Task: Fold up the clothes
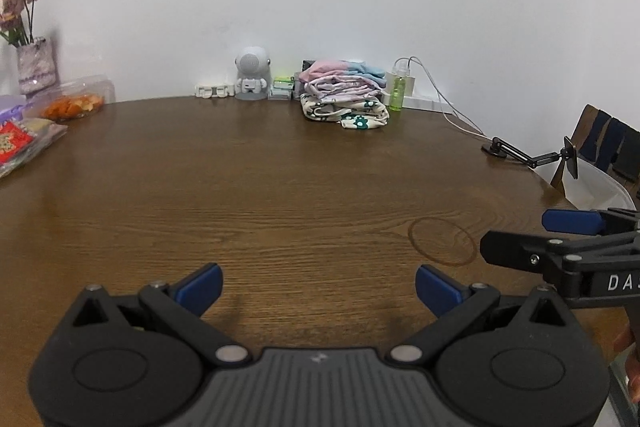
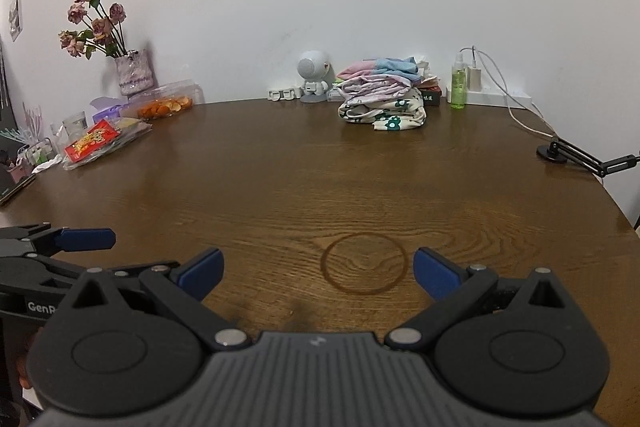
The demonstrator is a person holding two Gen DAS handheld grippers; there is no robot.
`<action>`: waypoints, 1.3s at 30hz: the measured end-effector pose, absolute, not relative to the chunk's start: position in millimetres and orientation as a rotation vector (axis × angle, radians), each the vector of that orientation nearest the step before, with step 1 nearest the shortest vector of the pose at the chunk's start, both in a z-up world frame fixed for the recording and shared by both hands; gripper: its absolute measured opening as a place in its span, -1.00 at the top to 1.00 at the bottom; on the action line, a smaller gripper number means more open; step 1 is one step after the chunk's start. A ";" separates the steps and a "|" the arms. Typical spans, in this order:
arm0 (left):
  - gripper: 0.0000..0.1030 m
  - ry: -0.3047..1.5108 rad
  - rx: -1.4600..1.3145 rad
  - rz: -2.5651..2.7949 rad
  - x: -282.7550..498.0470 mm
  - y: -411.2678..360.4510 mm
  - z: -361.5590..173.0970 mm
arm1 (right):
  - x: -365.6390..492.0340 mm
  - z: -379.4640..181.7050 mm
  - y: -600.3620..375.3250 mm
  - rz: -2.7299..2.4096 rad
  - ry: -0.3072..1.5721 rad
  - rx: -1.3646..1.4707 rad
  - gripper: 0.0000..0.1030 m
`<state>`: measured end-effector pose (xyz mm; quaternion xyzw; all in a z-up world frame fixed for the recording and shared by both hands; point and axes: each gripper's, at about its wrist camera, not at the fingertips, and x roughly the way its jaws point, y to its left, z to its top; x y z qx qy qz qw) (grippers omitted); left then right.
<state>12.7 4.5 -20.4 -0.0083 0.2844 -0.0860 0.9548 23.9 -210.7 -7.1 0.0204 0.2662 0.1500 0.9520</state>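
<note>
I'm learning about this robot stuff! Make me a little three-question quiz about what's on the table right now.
1. True or false: the left gripper is holding a piece of clothing.
2. Where is the stack of clothes? A) between the grippers B) at the far edge of the table, near the wall C) on the chair
3. Fill the blank: just right of the clothes stands a ____ bottle.

Key
1. False. Its jaws are wide open over bare wood, and so are those of the right gripper.
2. B. The stack sits far from both grippers, beside the little white astronaut figure.
3. Green.
</note>
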 end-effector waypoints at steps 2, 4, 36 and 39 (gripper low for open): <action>-1.00 0.574 -0.012 -0.178 8.3 3.4 -20.9 | 19.0 -7.5 -212.0 0.298 0.536 0.041 -1.00; -1.00 0.573 -0.006 -0.180 4.8 1.9 -21.3 | 14.4 -8.7 -213.2 0.294 0.535 0.041 -1.00; -1.00 0.563 0.029 -0.154 1.4 -7.3 -26.9 | 8.9 -14.5 -212.5 0.289 0.545 0.031 -1.00; -1.00 0.561 0.029 -0.152 1.0 -6.9 -26.8 | 8.6 -14.5 -212.2 0.290 0.545 0.030 -0.99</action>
